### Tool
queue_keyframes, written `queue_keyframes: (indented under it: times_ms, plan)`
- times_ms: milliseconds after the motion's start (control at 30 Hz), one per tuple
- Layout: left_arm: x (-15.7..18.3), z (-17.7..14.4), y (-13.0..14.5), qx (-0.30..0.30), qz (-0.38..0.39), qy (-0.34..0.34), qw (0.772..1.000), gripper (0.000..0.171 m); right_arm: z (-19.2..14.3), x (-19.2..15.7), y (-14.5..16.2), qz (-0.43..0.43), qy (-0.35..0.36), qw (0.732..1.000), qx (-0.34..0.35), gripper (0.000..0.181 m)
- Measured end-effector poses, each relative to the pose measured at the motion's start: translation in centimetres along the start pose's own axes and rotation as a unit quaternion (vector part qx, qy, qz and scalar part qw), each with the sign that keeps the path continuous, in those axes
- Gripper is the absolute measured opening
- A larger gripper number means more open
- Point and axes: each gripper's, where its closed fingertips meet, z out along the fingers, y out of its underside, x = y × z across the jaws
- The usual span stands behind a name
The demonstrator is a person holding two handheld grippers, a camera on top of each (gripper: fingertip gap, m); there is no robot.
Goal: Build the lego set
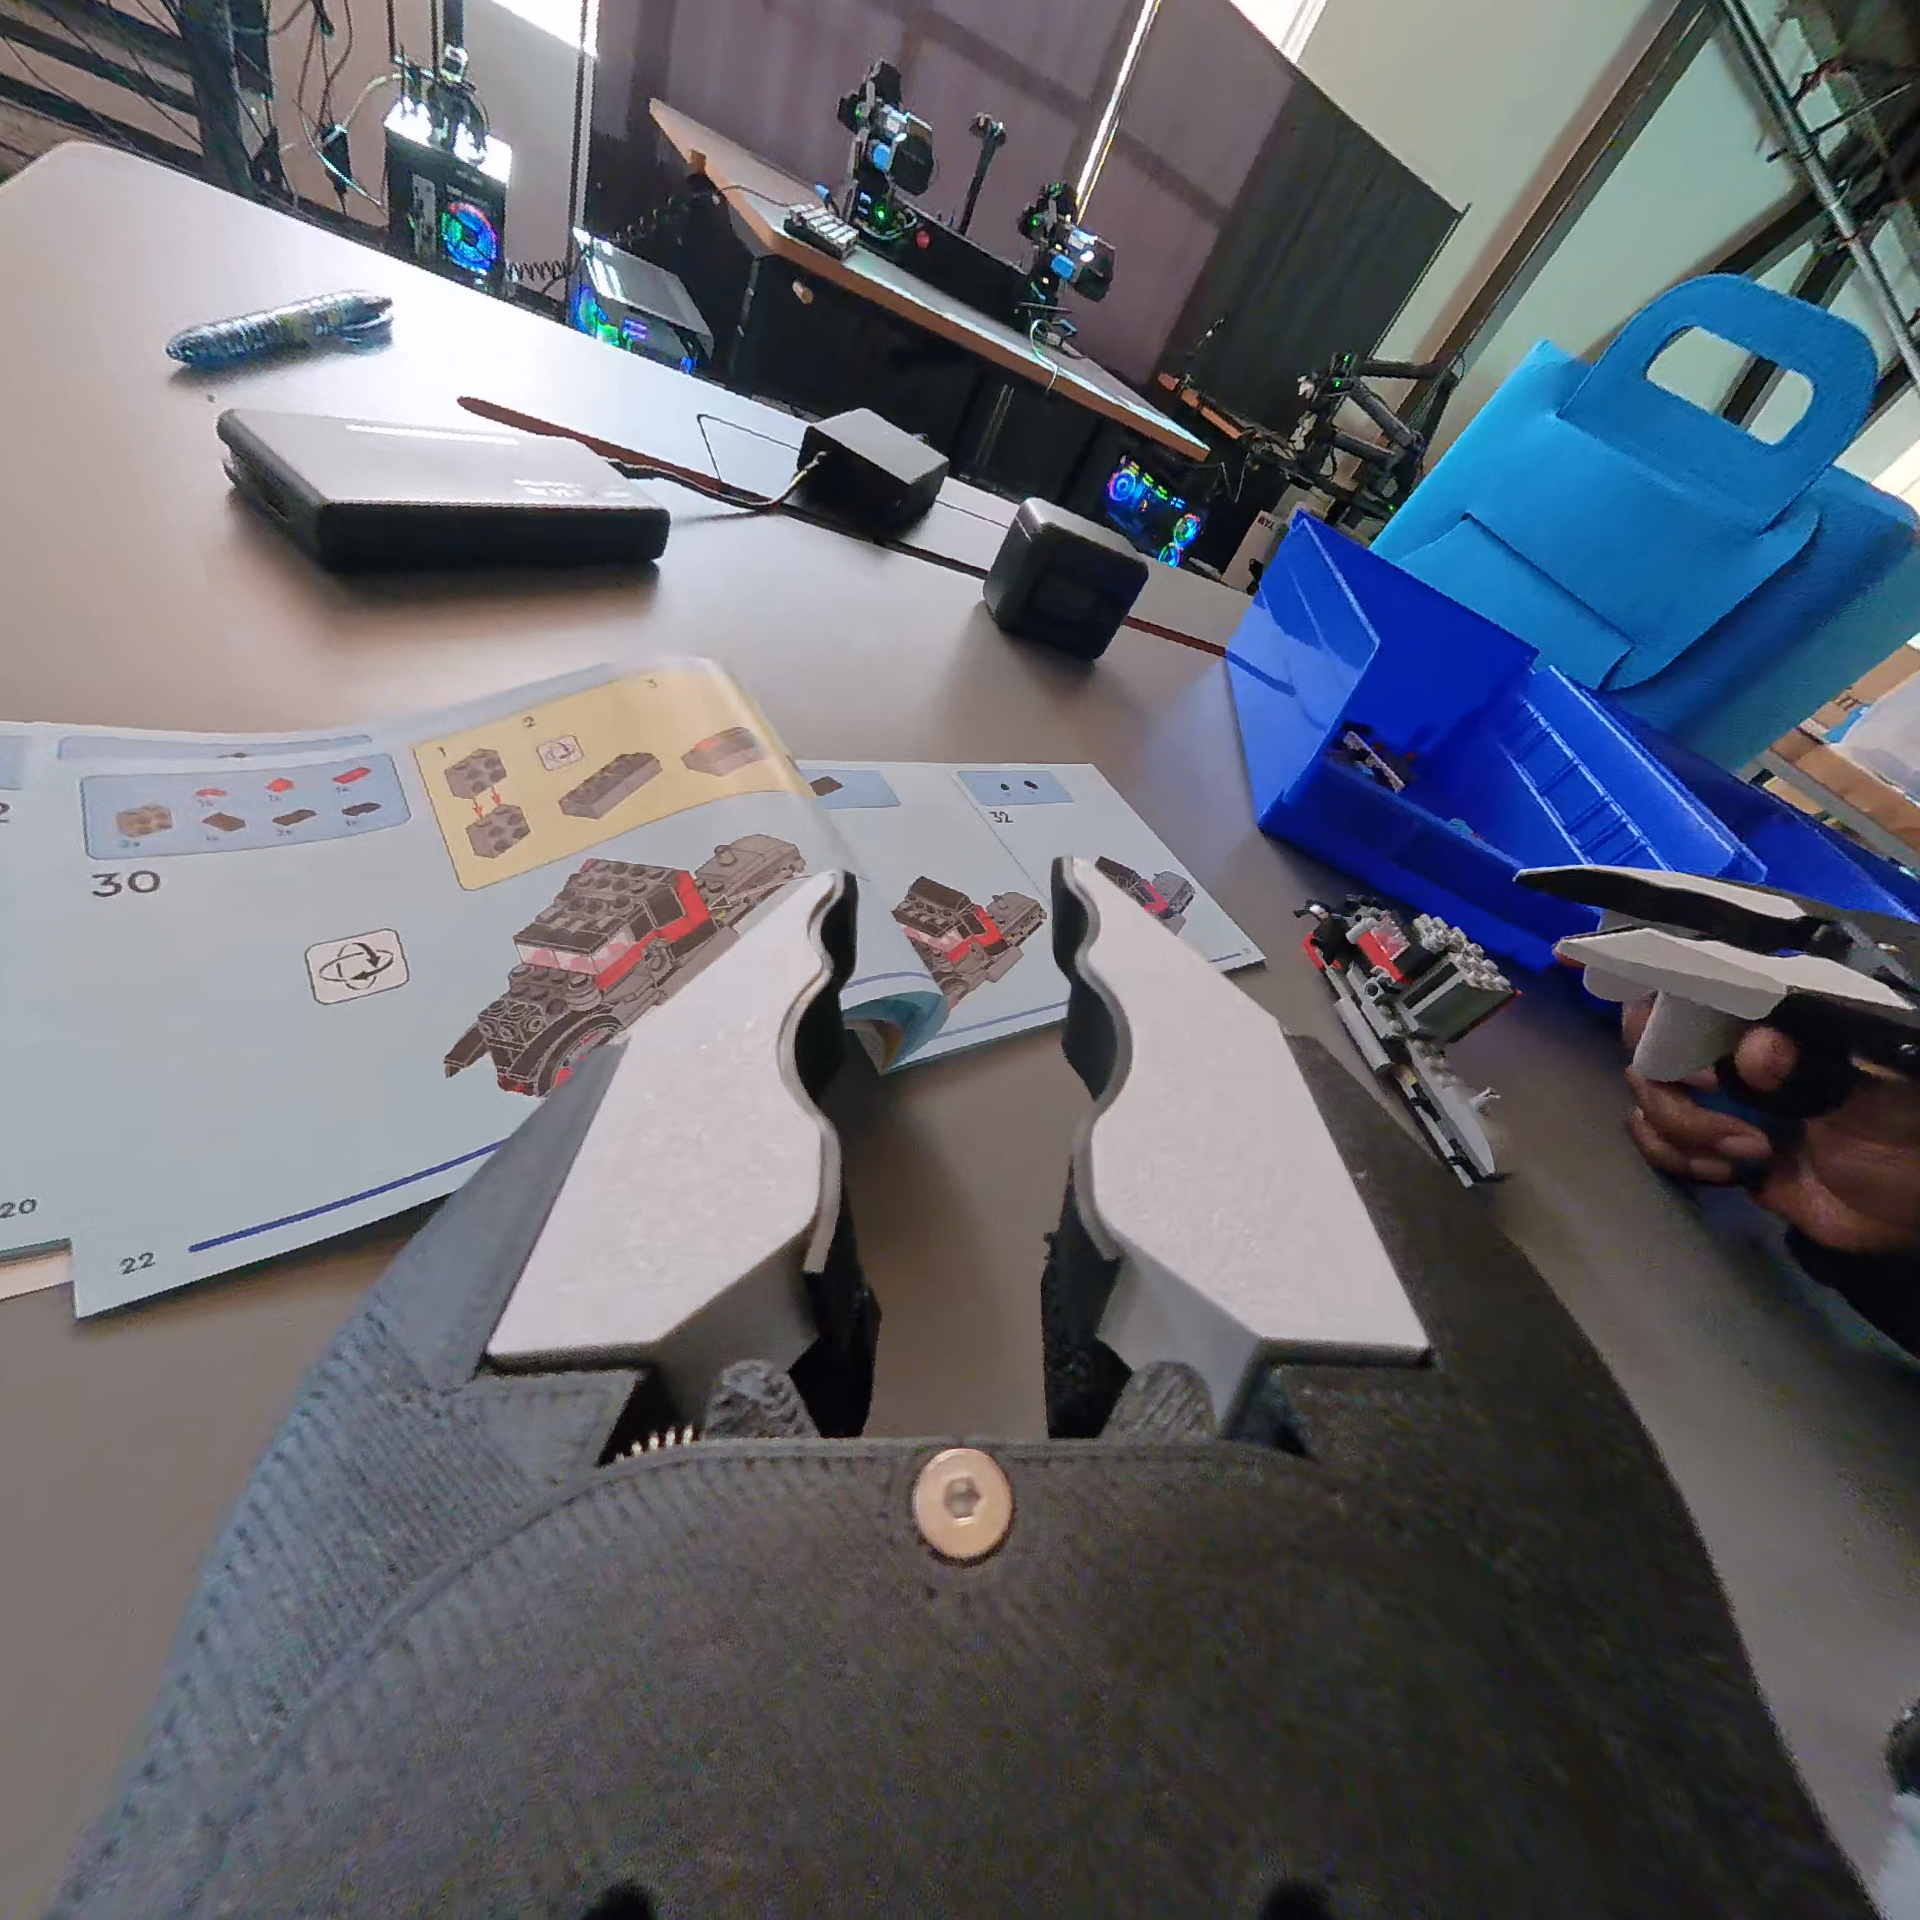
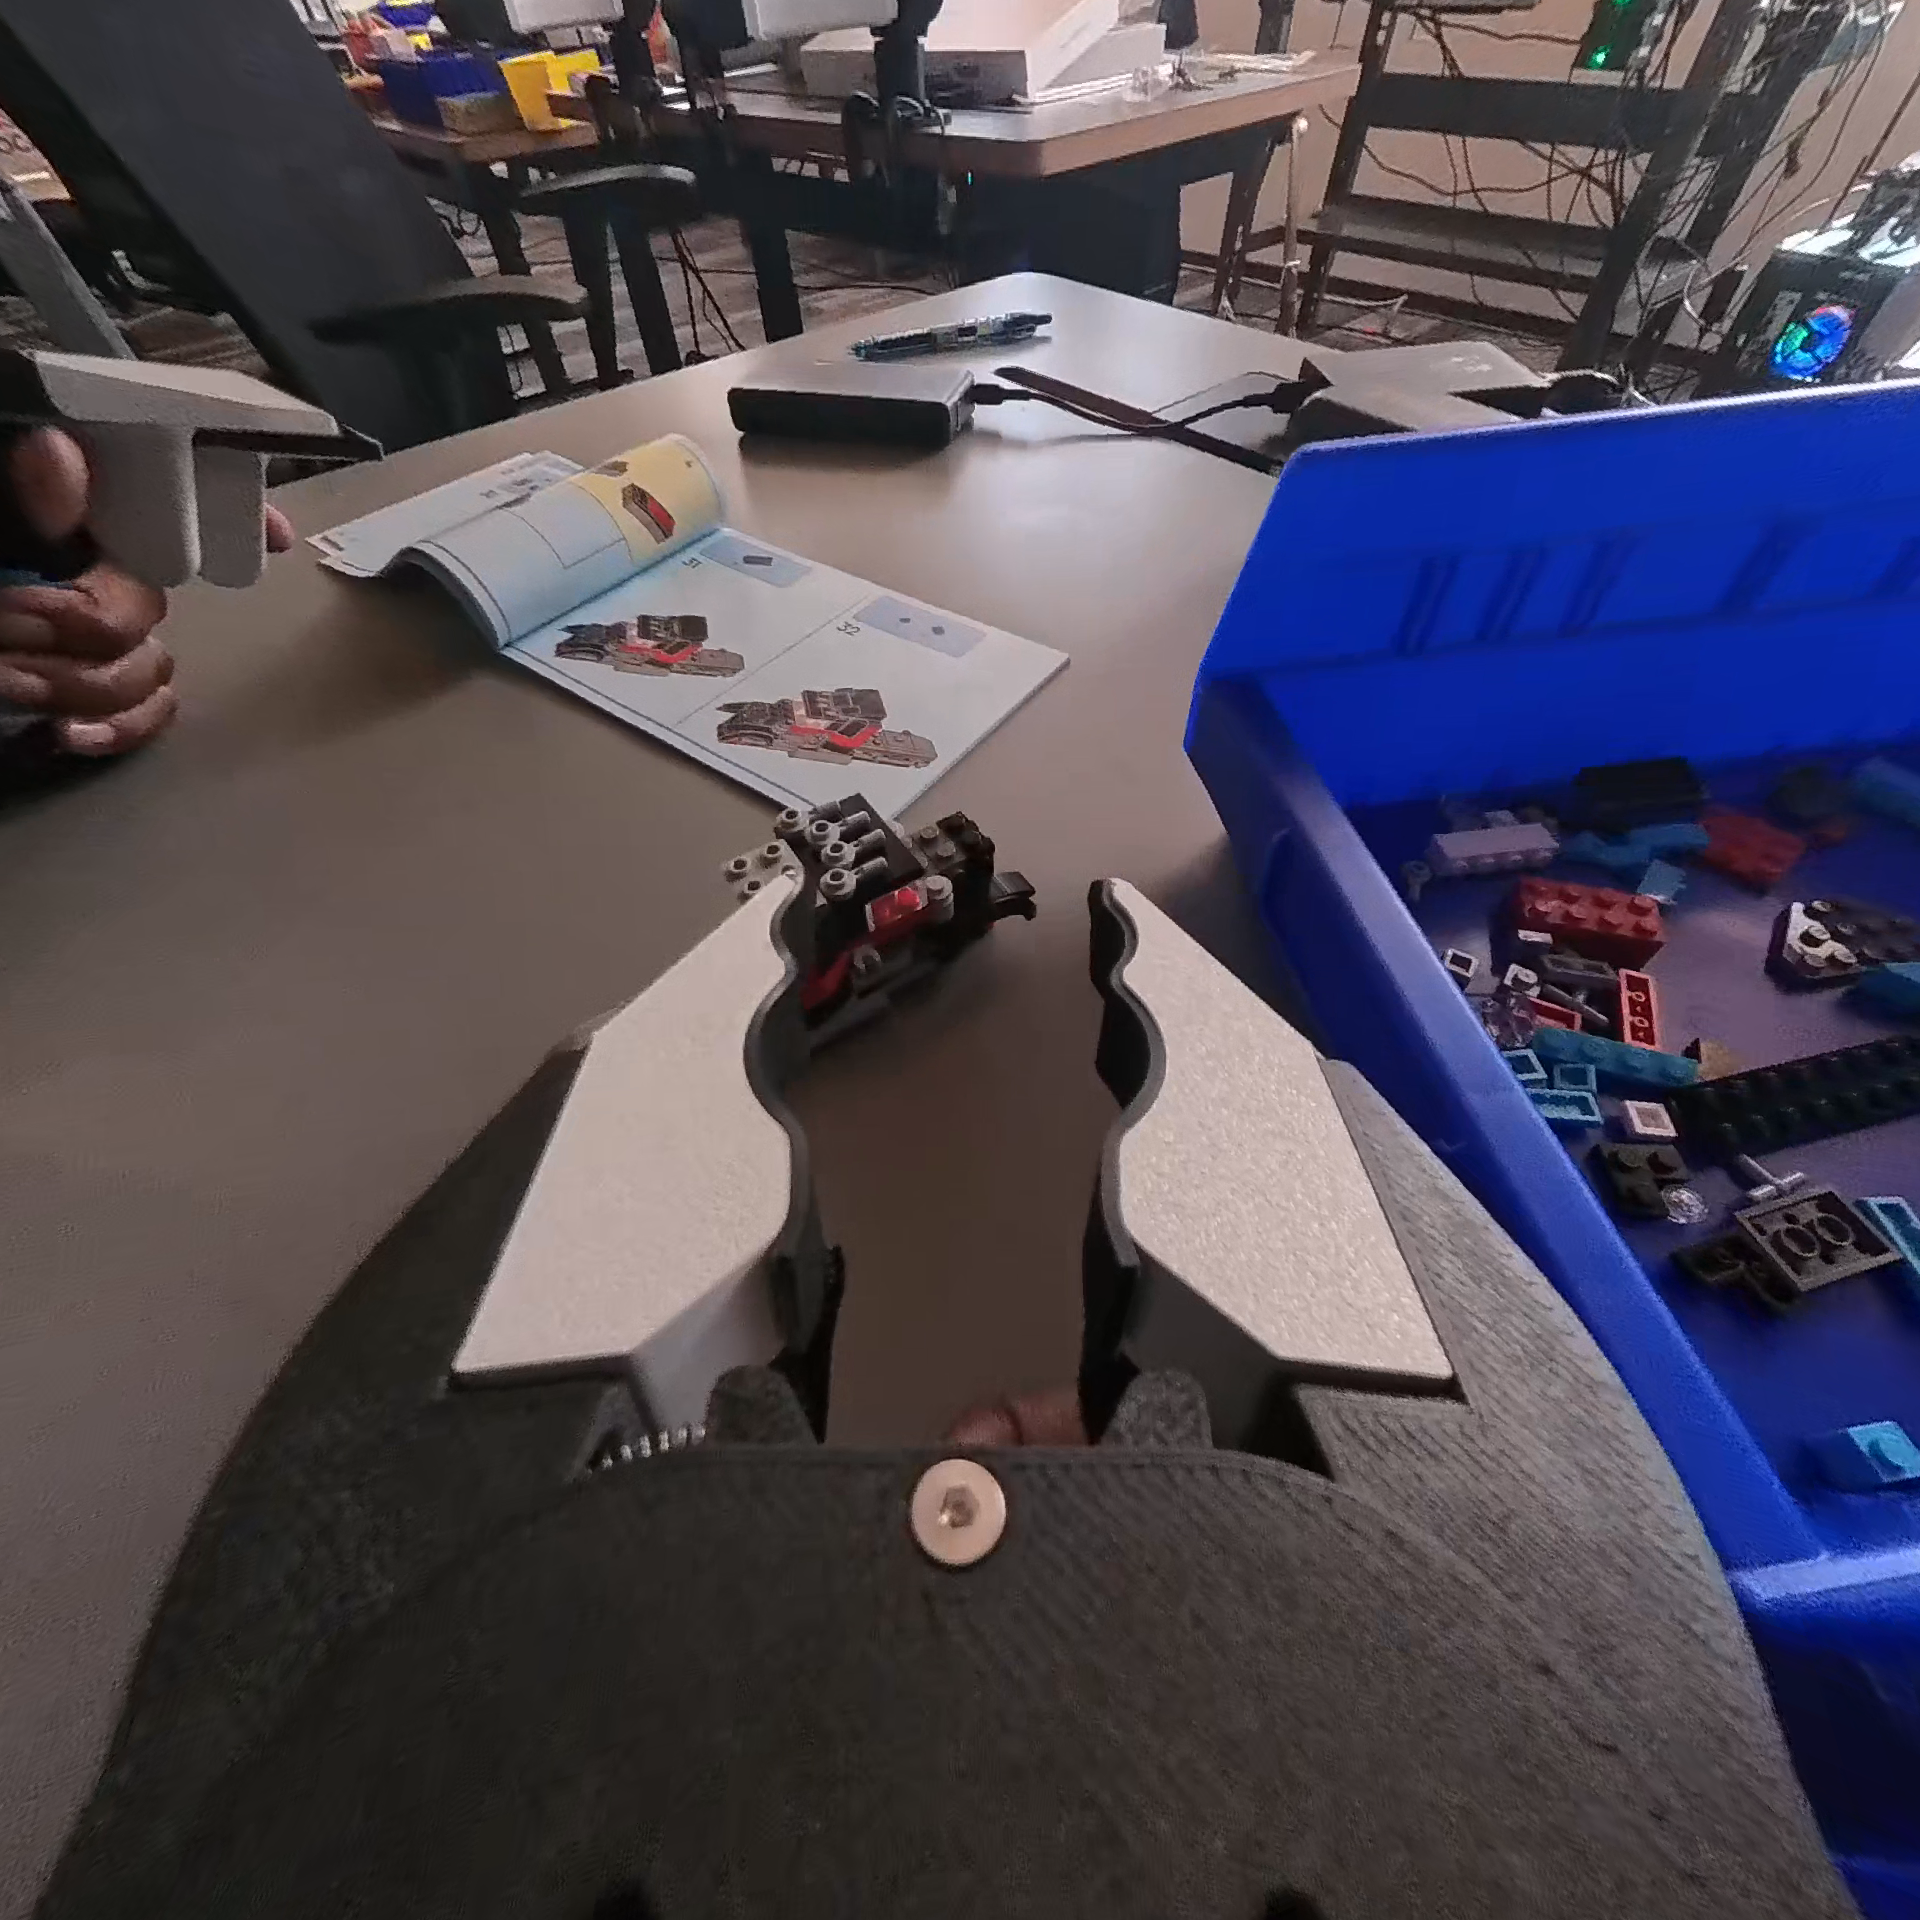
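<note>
Left wrist view: left gripper (image 1: pixel 954 894) wide open, empty, over booklet (image 1: pixel 436 914); lego model (image 1: pixel 1408 997) far right on surface (image 1: pixel 312 623).

Right wrist view: right gripper (image 2: pixel 940 914) open, empty, model just ahead by bin (image 2: pixel 1351 582). Probably light, snappable; best held by low sides.

**Bystanders on the grey table**

A flat black box (image 1: pixel 436 499) lies at eleven o'clock in the left wrist view, a blue pen (image 1: pixel 278 324) beyond it near the table's (image 1: pixel 935 665) far edge. Toward one o'clock sit a black adapter (image 1: pixel 873 473) and a small black cube camera (image 1: pixel 1065 592), well apart. A blue felt bag (image 1: pixel 1662 499) stands at two o'clock.
</note>
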Motion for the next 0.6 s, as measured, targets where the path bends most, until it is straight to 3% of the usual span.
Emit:
queue_keyframes:
  times_ms: [300,600]
  plan:
    - [3.1,0.5,0.1,0.006,0.059,0.039,0.997,0.039,-0.5,0.1,-1.5,-0.010,0.014,0.998,0.054,0.052]
    - [10.8,5.6,3.9,-0.057,0.068,0.104,0.991,0.039,-6.7,2.0,-1.8,0.052,0.037,0.988,0.138,0.047]
